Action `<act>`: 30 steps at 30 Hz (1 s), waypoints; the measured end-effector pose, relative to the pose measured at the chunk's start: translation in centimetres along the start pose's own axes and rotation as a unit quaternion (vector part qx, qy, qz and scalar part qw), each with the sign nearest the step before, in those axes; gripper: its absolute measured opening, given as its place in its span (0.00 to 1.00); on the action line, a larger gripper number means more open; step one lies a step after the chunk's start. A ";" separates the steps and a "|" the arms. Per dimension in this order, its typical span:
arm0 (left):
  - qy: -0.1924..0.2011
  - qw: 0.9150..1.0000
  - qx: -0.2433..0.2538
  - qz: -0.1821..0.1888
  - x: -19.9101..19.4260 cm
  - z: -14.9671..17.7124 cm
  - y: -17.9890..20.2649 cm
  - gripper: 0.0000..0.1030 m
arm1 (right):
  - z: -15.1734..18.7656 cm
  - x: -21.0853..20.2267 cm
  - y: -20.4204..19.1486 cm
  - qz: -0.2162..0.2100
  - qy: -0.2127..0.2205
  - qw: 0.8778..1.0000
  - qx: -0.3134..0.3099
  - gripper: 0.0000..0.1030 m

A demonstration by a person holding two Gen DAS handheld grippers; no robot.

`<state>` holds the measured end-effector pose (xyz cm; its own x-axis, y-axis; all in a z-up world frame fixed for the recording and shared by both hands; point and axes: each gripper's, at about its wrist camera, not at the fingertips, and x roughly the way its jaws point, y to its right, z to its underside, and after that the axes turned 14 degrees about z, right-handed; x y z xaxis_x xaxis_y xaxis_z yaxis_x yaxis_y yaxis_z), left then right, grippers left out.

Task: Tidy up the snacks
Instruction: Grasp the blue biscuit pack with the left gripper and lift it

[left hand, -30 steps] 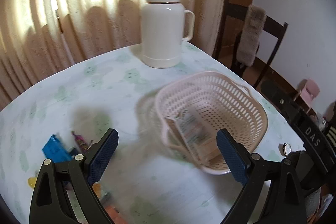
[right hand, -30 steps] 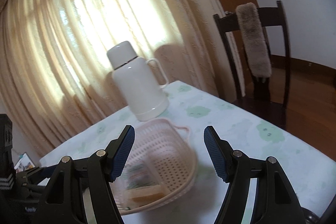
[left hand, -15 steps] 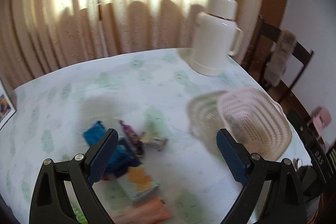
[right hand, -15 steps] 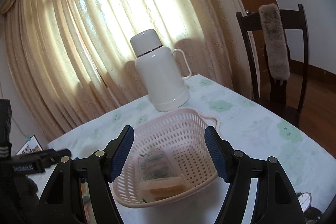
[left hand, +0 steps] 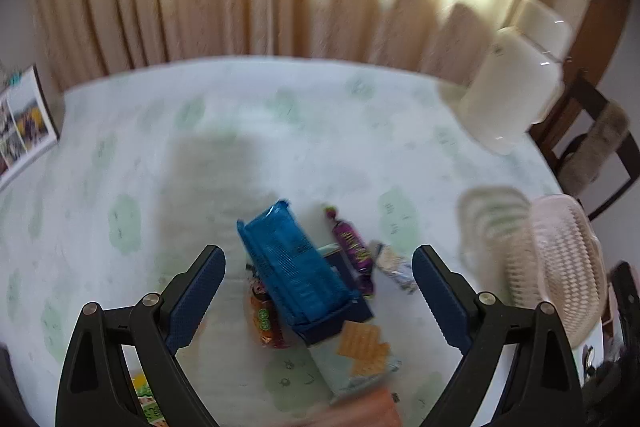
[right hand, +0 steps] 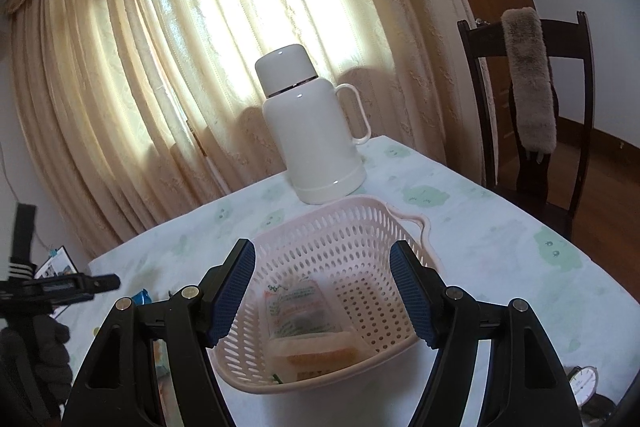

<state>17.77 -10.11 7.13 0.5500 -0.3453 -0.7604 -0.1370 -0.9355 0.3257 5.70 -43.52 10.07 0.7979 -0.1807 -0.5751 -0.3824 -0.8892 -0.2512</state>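
My left gripper hangs open above a pile of snacks, nothing pressed between its pads. Under it lies a blue packet on a dark blue box. Beside them are a purple sweet, a small pale packet, an orange snack and a cracker packet. My right gripper stands open just before the pink basket, holding nothing. Inside the basket lie a green-and-white packet and an orange packet. The basket shows blurred at the right of the left wrist view.
A white thermos jug stands behind the basket near the curtain. A dark chair with a furry cover is at the table's right side. A wristwatch lies by the near right edge. A photo card leans at the far left.
My left gripper has swung left from over the basket to over the snack pile and tilted further down. The right gripper has stayed near the basket, still open.
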 end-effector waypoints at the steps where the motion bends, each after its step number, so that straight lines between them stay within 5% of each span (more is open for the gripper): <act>1: -0.004 1.000 -0.007 -0.001 0.4 -0.1 -0.4 0.90 | 0.0 0.0 0.0 0.000 -0.001 1.000 -0.001 0.69; 6: -0.018 0.999 -0.031 -0.018 2.6 -0.4 -1.8 0.88 | 0.0 0.0 -0.1 0.001 -0.001 1.000 -0.003 0.69; 16: -0.048 0.997 -0.062 -0.018 5.0 -0.4 -3.5 0.40 | 0.1 0.0 -0.2 0.003 -0.001 1.000 -0.006 0.69; 30: 0.006 0.998 -0.060 0.014 -0.2 -1.1 -3.1 0.38 | 0.3 0.2 -0.8 0.013 0.010 1.000 -0.025 0.69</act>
<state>18.99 -7.09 6.91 0.5568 -0.3701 -0.7436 -0.0533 -0.9093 0.4127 5.99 -42.73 9.95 0.7980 -0.2113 -0.5644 -0.3791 -0.9041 -0.1974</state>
